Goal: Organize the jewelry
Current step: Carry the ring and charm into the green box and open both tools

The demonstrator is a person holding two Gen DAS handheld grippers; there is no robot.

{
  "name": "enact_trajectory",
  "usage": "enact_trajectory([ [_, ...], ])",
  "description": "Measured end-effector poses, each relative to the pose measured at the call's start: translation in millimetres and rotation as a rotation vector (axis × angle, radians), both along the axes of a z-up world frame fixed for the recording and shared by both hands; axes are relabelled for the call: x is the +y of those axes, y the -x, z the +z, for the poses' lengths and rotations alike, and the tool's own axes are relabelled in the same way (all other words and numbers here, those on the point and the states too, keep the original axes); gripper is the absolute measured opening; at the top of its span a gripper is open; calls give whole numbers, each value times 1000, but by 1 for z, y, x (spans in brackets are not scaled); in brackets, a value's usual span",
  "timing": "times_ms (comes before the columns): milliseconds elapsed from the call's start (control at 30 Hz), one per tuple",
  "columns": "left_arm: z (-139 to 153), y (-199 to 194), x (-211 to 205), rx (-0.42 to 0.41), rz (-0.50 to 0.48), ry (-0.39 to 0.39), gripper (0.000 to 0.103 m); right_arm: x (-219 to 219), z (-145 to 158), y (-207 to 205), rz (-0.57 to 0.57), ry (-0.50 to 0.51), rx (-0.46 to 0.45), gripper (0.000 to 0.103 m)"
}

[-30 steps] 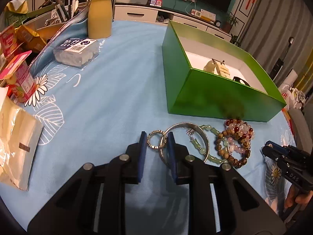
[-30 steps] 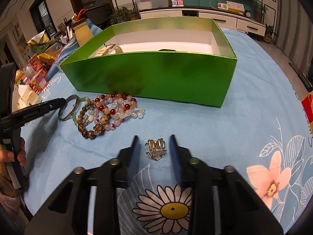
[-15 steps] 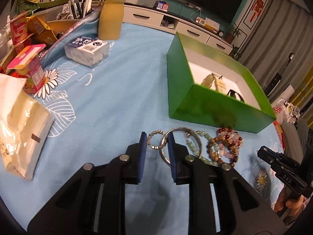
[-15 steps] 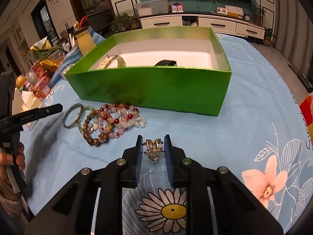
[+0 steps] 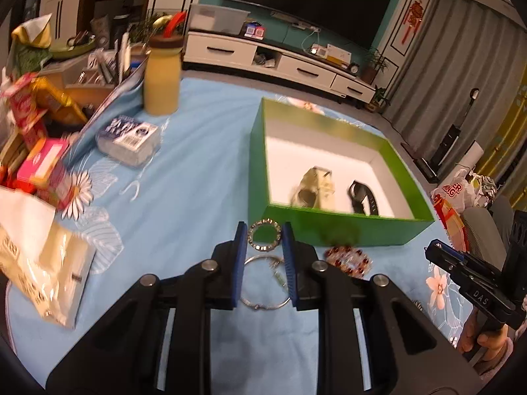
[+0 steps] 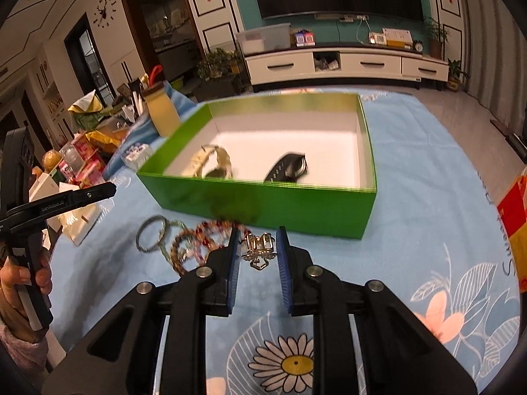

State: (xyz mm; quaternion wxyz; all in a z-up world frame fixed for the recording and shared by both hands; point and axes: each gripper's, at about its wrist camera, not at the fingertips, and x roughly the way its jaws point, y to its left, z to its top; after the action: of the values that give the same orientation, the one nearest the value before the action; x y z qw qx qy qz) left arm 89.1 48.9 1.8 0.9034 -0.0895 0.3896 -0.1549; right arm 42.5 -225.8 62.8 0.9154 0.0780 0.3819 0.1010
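Observation:
My left gripper is shut on a small beaded ring bracelet, held above the blue cloth. Below it lie a silver bangle and a pile of bead bracelets. My right gripper is shut on a gold rhinestone brooch, also lifted off the cloth. The open green box stands just beyond both grippers. Inside it lie a pale watch and a black watch. In the right wrist view the silver bangle and the bead bracelets lie left of my fingers.
A yellow bottle, a small clear plastic box, snack packets and a plastic bag crowd the left of the table. Hands hold the other gripper at the right edge and the left edge.
Both grippers have risen off the cloth, the left carrying the ring bracelet, the right carrying the brooch. The box's inside now shows more from above.

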Motion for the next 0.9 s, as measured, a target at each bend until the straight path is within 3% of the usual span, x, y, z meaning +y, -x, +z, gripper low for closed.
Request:
enact_trajectory([
  [500,20,-66,-48,3,-83,20,21,-15,22,-39,-25,-3,-61,22],
  [900,10,-121,-103,70,-169,9,21,-22,16,-89,-27,-15,-34,22],
])
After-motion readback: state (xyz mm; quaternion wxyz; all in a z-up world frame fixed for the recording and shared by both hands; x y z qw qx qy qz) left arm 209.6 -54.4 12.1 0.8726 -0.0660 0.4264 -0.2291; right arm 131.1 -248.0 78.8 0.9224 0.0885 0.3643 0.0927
